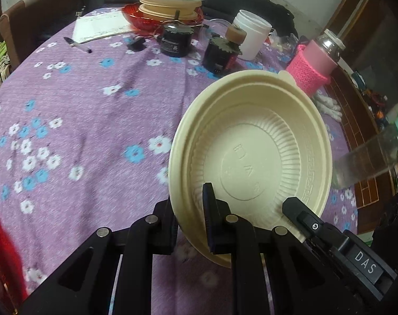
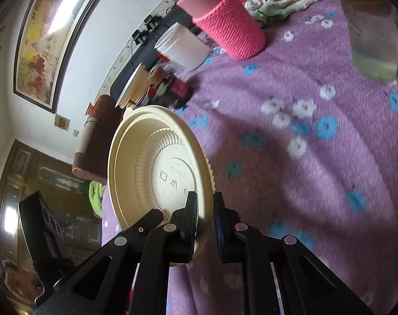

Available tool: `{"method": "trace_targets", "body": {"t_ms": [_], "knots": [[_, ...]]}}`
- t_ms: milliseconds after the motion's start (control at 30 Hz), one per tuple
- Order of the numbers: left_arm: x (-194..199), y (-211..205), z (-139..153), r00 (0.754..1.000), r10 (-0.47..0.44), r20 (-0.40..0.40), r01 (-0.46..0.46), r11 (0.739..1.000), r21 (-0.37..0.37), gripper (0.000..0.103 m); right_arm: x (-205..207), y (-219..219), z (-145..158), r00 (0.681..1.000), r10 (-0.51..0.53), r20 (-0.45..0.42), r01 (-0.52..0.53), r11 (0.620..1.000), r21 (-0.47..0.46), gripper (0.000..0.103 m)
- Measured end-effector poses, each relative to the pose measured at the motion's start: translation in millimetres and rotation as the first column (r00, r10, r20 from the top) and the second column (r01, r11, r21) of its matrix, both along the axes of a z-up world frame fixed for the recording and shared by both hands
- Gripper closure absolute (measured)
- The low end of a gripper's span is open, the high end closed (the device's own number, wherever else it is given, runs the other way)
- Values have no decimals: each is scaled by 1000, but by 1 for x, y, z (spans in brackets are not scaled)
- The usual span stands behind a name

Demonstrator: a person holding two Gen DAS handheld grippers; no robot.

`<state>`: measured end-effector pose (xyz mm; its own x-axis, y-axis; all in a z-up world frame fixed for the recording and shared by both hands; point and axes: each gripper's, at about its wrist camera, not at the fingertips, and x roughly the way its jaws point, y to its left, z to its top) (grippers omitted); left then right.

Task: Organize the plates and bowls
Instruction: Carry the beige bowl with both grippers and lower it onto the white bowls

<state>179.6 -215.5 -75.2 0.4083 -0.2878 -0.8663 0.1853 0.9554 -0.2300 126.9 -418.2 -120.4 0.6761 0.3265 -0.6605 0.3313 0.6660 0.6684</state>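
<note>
The left gripper [image 1: 188, 218] is clamped on the near rim of a cream bowl [image 1: 251, 157], one finger inside the bowl and the other behind its wall, so the bowl hangs tilted above the purple flowered tablecloth [image 1: 80, 110] with its ribbed inside facing the camera. The right gripper [image 2: 205, 218] also shows in the left view as a black finger [image 1: 304, 214] lying against the same rim on the right side. In the right wrist view this gripper pinches the edge of the cream bowl [image 2: 156, 170], its fingers drawn close with the rim between them, and the bowl stands nearly on edge over the cloth. At the far side of the table a stack of cream bowls [image 1: 170, 6] with a white plate on top sits in a red dish [image 1: 135, 18]. Near it stand a white tub [image 1: 251, 35], two black motors [image 1: 176, 40] and a bottle in a pink knitted sleeve [image 1: 310, 64]
</note>
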Motion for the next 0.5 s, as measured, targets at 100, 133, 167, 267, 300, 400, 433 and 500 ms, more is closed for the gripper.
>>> {"method": "trace_targets", "body": {"t_ms": [100, 133, 167, 267, 300, 400, 433, 500], "knots": [[-13, 13, 2, 1000, -5, 6, 5, 1000, 2, 89, -12, 14, -1, 1000, 14, -6, -14, 1000, 0, 91], [-17, 18, 3, 1000, -4, 5, 4, 1000, 3, 89, -16, 18, 0, 1000, 16, -6, -16, 1000, -4, 91], [-21, 22, 4, 1000, -1, 2, 1, 1000, -4, 89, -21, 23, 2, 1000, 20, -5, -20, 1000, -7, 91], [-37, 40, 17, 1000, 3, 20, -2, 1000, -19, 89, -36, 36, 10, 999, 39, 8, -39, 999, -16, 91], [-44, 46, 23, 999, 5, 36, -4, 1000, -17, 89, -41, 43, 16, 999, 53, 14, -52, 998, -23, 91], [-71, 76, 52, 991, 33, 127, -32, 999, -8, 89, -54, 65, 37, 994, 94, 50, -91, 995, -50, 91], [-77, 87, 59, 989, 46, 142, -44, 999, -13, 89, -57, 75, 45, 991, 114, 63, -110, 992, -62, 91], [-92, 113, 73, 982, 79, 172, -76, 997, -26, 88, -64, 99, 63, 982, 162, 95, -153, 984, -93, 91]]}}
